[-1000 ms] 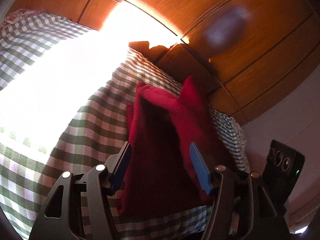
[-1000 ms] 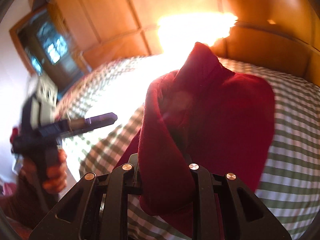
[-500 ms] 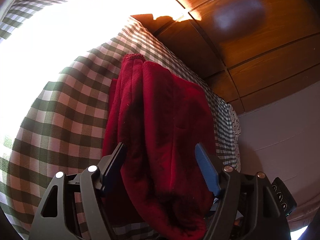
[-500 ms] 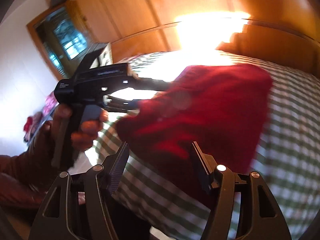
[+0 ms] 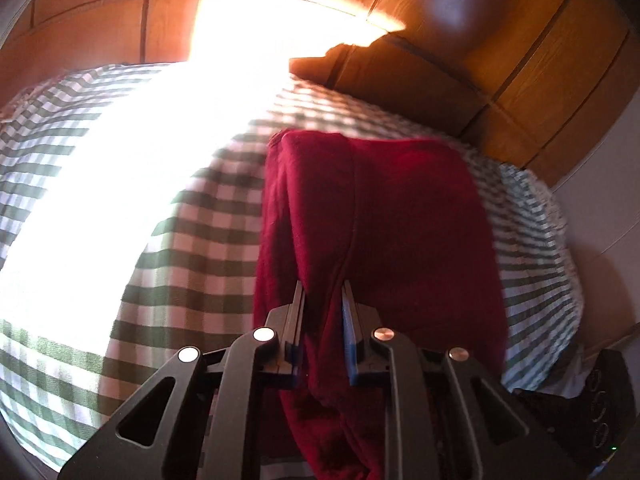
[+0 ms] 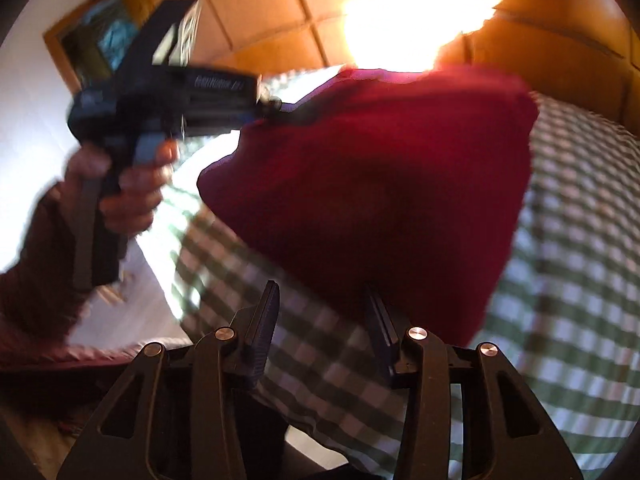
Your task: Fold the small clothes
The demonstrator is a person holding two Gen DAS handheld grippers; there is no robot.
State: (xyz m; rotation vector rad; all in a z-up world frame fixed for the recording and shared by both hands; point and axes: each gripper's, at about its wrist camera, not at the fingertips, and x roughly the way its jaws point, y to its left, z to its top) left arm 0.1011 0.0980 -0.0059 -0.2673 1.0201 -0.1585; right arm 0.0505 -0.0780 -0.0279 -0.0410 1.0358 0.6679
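A dark red garment [image 5: 384,216] lies folded on a green-and-white checked bedspread [image 5: 192,240]. My left gripper [image 5: 323,292] is shut on the near edge of the red garment, a fold pinched between its blue pads. In the right wrist view the garment [image 6: 380,184] is lifted at its left corner by the left gripper [image 6: 276,106], held in a hand. My right gripper [image 6: 322,300] is open and empty, just in front of the garment's near edge, over the bedspread [image 6: 568,264].
A wooden headboard [image 5: 460,80] and wood-panelled wall stand behind the bed. Strong sunlight washes out the bed's left part [image 5: 120,152]. A dark device [image 5: 600,396] sits at the lower right. A framed window or mirror [image 6: 96,44] is on the far wall.
My left gripper has closed on the garment's near edge. My right gripper let go of the garment, opened and drew back. The garment now lies flatter.
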